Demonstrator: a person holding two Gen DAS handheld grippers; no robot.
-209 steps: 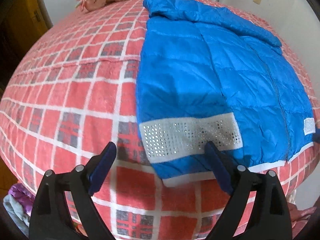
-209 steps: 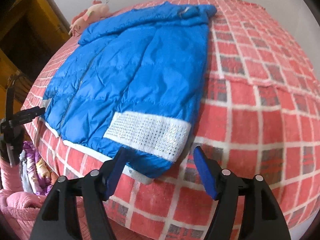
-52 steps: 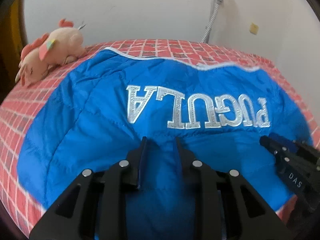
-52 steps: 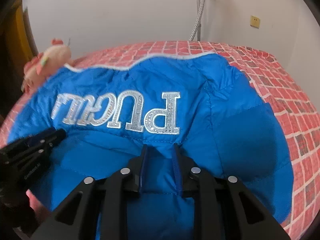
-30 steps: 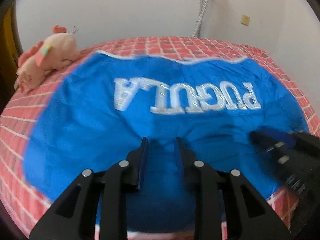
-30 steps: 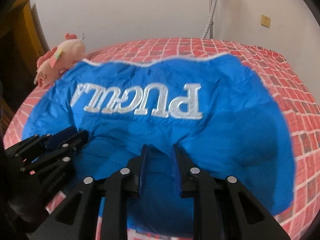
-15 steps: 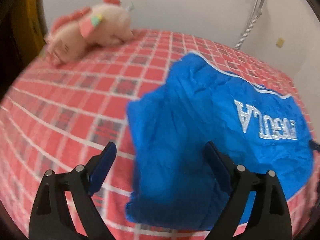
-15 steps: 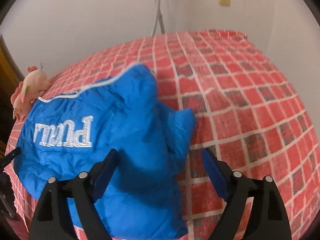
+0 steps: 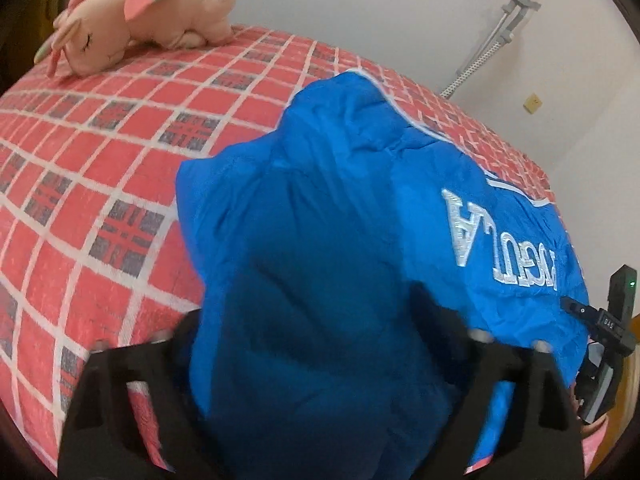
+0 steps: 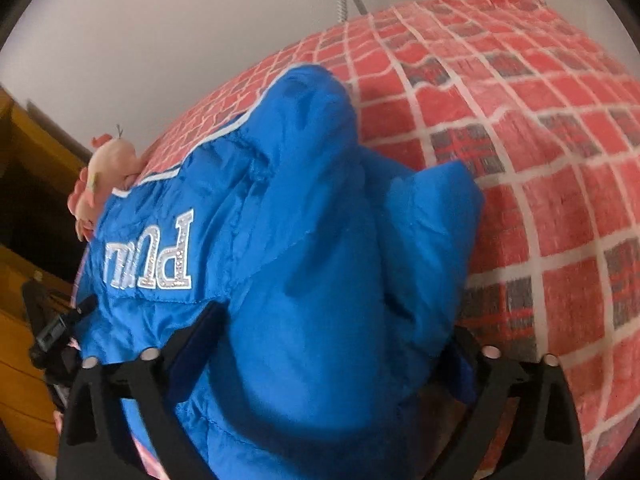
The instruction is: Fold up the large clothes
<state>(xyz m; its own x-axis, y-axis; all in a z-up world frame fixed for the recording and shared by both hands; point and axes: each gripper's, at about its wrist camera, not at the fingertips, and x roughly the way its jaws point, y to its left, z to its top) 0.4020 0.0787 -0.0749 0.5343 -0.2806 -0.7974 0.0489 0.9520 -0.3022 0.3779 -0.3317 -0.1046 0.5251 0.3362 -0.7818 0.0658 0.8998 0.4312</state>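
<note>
A blue puffer jacket [image 9: 340, 220] with silver lettering lies folded on the bed, back side up; it also shows in the right wrist view [image 10: 304, 248]. My left gripper [image 9: 320, 344] is open, its jaws wide apart on either side of the jacket's left end, and the fabric bulges between them and hides the fingertips. My right gripper [image 10: 320, 344] is open in the same way around the jacket's right end. The right gripper's body shows at the right edge of the left wrist view [image 9: 608, 328].
The bed carries a red checked cover [image 9: 100, 168], also seen in the right wrist view [image 10: 560, 160]. A pink plush toy [image 9: 140, 12] lies at its far left corner. White walls stand behind, with a shower hose [image 9: 492, 44]. Wooden furniture [image 10: 28, 240] is at the left.
Both grippers let go of the jacket's middle, opened wide and swung out to its two ends. They have since moved in close, so the fabric now fills the gap between each pair of jaws.
</note>
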